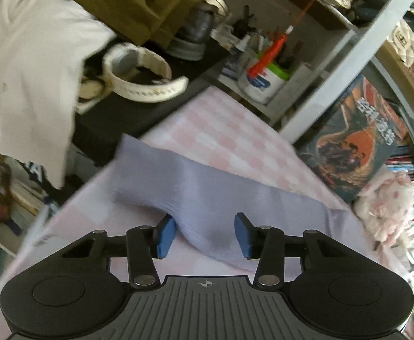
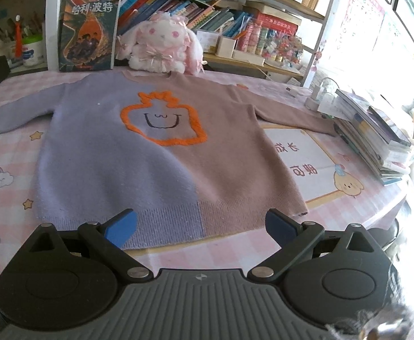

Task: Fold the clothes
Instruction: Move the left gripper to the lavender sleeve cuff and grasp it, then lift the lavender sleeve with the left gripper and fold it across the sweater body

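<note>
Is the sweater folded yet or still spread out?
Spread. The sweater lies front-up on the table, both sleeves stretched sideways, no fold visible.

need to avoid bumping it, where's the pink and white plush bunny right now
In the right wrist view, the pink and white plush bunny sits at the table's far edge, just beyond the sweater's collar, right of the upright dark book.

Across the lower frame of the right wrist view, bare tablecloth (image 2: 207,252) is lying open in front of the sweater (image 2: 150,155) hem, giving free passage. At right, a stack of books (image 2: 377,138) is crowding the table edge, touching the brown sleeve's end. Along the top, a plush rabbit (image 2: 161,45) and an upright book (image 2: 89,31) are blocking the collar side. In the left wrist view, a black box (image 1: 127,119) is bordering the table's upper left edge.
</note>
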The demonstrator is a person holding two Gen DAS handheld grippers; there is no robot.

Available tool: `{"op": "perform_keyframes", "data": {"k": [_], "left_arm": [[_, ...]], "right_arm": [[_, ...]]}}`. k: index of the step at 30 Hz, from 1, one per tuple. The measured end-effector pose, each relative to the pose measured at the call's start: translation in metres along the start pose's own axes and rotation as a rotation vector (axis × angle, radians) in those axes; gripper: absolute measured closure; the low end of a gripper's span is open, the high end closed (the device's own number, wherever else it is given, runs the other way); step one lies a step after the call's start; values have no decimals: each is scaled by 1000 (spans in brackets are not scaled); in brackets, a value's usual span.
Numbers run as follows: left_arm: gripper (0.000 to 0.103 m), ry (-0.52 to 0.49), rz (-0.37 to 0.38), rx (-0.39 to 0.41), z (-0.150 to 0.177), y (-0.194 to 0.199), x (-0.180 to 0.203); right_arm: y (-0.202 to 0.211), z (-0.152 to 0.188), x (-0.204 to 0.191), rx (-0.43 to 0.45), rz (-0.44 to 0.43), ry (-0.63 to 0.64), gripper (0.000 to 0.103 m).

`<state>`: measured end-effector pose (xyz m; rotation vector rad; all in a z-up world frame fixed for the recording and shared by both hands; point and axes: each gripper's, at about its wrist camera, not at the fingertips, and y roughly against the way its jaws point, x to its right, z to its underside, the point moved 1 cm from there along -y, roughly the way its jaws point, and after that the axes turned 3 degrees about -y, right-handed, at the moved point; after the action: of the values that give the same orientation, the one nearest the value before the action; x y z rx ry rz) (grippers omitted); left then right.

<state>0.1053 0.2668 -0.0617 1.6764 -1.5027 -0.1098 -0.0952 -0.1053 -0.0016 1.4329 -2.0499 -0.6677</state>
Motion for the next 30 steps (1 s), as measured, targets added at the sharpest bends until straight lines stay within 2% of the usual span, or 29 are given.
{"op": "perform_keyframes", "data": {"k": [2,6,8,11,13,18,22,30], "left_arm": [[60,16,11,1,-1,-5,3],[79,123,-10,23,-6,-7,-11],[81,164,-25,31,-10,-8,-18],[92,186,-46,31,-12,-8,-23],[98,179,-57,31,-11,-8,-23],[100,155,-66,36,-13,-6,-17],[100,63,-42,76,-15,5,1],[100,-57,31,168,-16,27,70]], "right_arm": [[0,0,0,-2,0,0,5],[0,0,0,0,1,0,5],[0,0,1,2,4,-1,5],[-1,0,4,4,10,-8,5],[-1,0,5,4,12,-15,5],[-4,-2,7,13,3,-9,5],[-8,-6,11,25,-10,-6,5],[-29,-20,33,42,-68,-3,5]]}}
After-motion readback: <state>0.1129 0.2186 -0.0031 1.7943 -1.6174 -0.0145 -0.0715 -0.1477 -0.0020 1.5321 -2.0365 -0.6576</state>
